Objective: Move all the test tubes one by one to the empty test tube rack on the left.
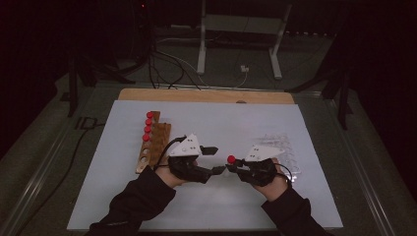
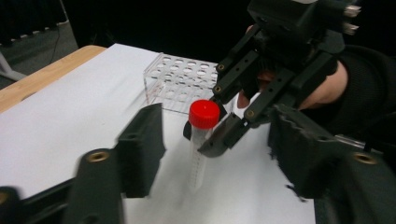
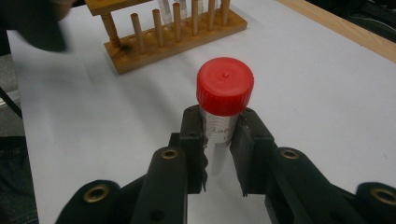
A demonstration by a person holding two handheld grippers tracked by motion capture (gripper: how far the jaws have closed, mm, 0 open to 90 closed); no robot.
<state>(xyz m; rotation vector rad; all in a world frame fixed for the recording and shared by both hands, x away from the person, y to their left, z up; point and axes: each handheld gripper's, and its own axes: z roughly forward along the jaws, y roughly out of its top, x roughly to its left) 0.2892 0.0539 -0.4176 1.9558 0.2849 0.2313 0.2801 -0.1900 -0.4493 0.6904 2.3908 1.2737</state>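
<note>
Between the jaws of your right gripper (image 3: 219, 156) stands a clear tube (image 3: 217, 135) with a red cap (image 3: 225, 86), held upright; both pads press its wall just under the cap, so that claw is clamped on the tube. Seen from the high view, your right gripper (image 1: 235, 166) holds it near the middle of the white table sheet (image 1: 221, 123), with the red cap (image 1: 231, 159) showing at the jaw tips.

Facing it, your left gripper (image 2: 212, 154) has its jaws spread wide, one to each side of the tube (image 2: 198, 154) and neither touching it; the tube hangs in the gap between them, closer to the far end of the jaws. From above, your left gripper (image 1: 216, 160) sits just beside the right one, tips nearly meeting.

Beyond the right claw's tips lies a wooden rack (image 3: 173, 32) with pegs and a few tubes in it, well apart from the held tube. Behind your right gripper, a clear plastic rack (image 2: 180, 84) with rows of round holes rests on the sheet.
</note>
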